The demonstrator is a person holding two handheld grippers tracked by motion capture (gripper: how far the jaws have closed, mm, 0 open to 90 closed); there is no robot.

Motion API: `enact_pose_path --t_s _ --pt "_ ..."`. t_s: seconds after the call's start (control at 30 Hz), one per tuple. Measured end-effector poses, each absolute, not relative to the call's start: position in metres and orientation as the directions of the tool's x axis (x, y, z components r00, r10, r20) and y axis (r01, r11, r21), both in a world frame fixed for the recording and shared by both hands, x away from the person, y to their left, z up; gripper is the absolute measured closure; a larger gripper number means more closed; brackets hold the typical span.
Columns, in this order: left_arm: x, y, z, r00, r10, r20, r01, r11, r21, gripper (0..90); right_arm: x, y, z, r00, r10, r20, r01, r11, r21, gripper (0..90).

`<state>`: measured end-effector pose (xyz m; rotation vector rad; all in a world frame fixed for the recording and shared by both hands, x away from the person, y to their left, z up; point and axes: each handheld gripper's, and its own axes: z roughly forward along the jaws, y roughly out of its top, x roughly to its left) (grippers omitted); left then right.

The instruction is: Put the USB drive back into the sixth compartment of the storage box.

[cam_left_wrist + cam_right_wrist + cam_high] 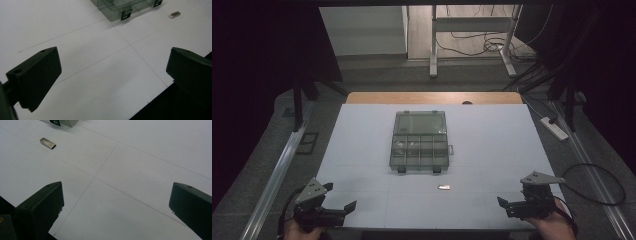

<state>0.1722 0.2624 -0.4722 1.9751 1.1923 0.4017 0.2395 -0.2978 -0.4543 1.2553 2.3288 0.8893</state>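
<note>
1. Worktop (pixel 362 150), white and matte with faint seam lines, fills the high view; two hand-held grippers rest near its front edge.
2. Left gripper (pixel 339 210) sits at the front left corner, its black, blocky jaws spread wide and grasping nothing. In the left gripper view (pixel 112 75) only bare white surface lies between them.
3. Right gripper (pixel 507 206) sits at the front right corner, jaws likewise released and empty; the right gripper view (pixel 116 200) shows bare surface between them.
4. Small metal USB stick (pixel 443 187) lies flat on the worktop, between the two grippers and somewhat ahead of them, just in front of the organiser box. It is a thin, shiny, silver rectangle (pixel 47 143), also visible in the left gripper view (pixel 175 14).
5. Clear plastic organiser box (pixel 419 145) stands at the worktop's centre, lid open and tilted back, with divided compartments and dark latches on its front edge.
6. Risk, as a judgement: the stick is thin, smooth and lies flat, so wide jaws closing on it may skid off or push it along the slick surface, perhaps against the box, rather than lifting it.
</note>
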Motion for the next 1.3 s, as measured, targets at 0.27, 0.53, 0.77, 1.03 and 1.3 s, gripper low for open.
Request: enact_pose_path --t_s 0.27,0.53,0.77,1.03,1.3 --pt "0.172 0.263 -0.472 0.51 0.851 -0.123 0.606 -0.255 0.753 0.1 0.24 -0.296 -0.455 -0.566 0.824 -0.011 0.617 0.432 0.658 0.6" --pt "0.173 0.263 -0.472 0.509 0.852 -0.124 0.608 -0.254 0.753 0.1 0.241 -0.293 -0.454 -0.587 0.809 -0.009 0.603 0.445 0.663 0.0" --pt "0.173 0.263 -0.473 0.507 0.853 -0.123 0.609 -0.254 0.751 0.0 0.245 -0.286 -0.452 -0.605 0.796 -0.008 0.587 0.452 0.672 0.0" --pt "0.173 0.262 -0.473 0.507 0.853 -0.121 0.609 -0.256 0.751 0.2 0.247 -0.283 -0.453 -0.619 0.786 -0.006 0.574 0.457 0.679 0.0" --pt "0.173 0.262 -0.473 0.508 0.853 -0.12 0.609 -0.257 0.75 0.3 0.251 -0.276 -0.453 -0.637 0.771 -0.009 0.56 0.47 0.682 0.0"
